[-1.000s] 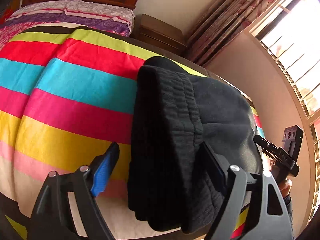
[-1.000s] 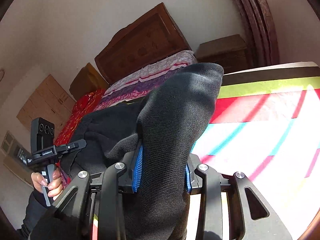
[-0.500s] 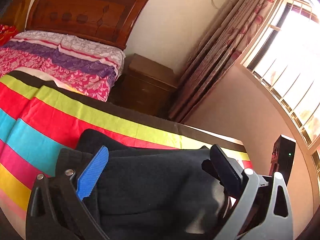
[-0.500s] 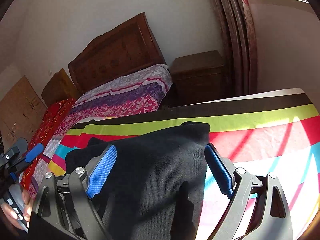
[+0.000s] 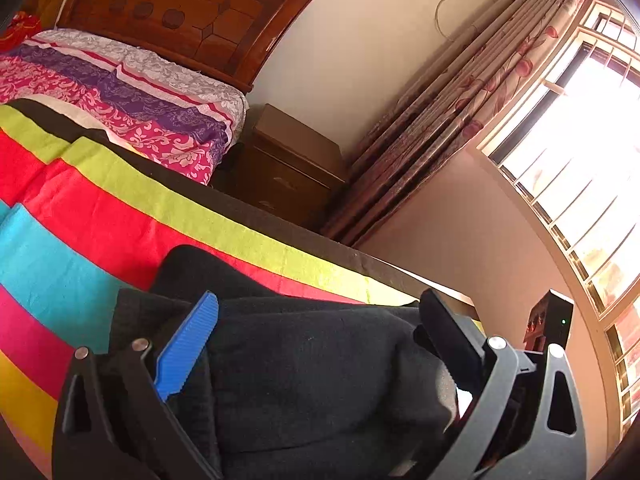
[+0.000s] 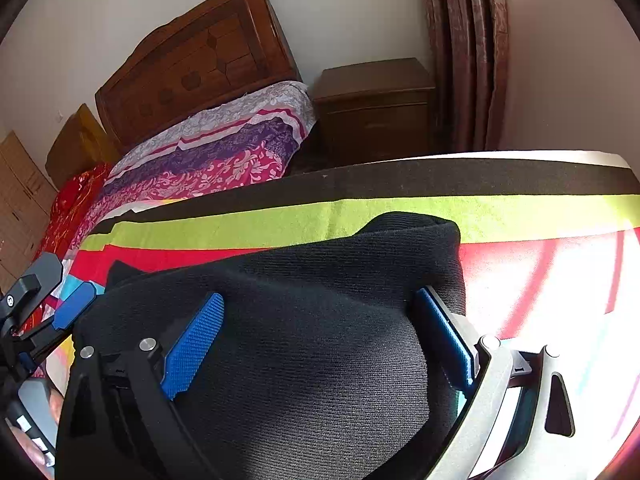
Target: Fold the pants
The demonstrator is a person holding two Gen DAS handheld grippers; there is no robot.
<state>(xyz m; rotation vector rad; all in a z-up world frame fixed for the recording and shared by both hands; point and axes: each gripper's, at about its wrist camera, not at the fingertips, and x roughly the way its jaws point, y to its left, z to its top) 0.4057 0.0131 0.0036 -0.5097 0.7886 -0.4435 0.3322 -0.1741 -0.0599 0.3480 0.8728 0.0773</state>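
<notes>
The black pants (image 5: 312, 360) lie folded in a thick bundle on the striped bed cover (image 5: 120, 208). My left gripper (image 5: 320, 300) hovers over the bundle's near end, open, its blue pad (image 5: 188, 352) clear of the cloth. In the right wrist view the pants (image 6: 320, 360) fill the space between the fingers of my right gripper (image 6: 320, 296). Its jaws are opening, and the blue pads (image 6: 192, 352) stand off the fabric on both sides. The left gripper's fingertip (image 6: 74, 304) shows at that view's left edge, with a hand below it.
Beyond the striped cover (image 6: 400, 212) stands a second bed with a pink and purple spread (image 5: 160, 120) and a wooden headboard (image 5: 192, 20). A brown nightstand (image 6: 376, 108) sits by the curtains (image 5: 460, 120). A bright window (image 5: 580, 160) is on the right.
Both grippers let go of the pants and spread wide. The lifted fold now rests on the bundle. Both cameras drew back and tilted up toward the headboard.
</notes>
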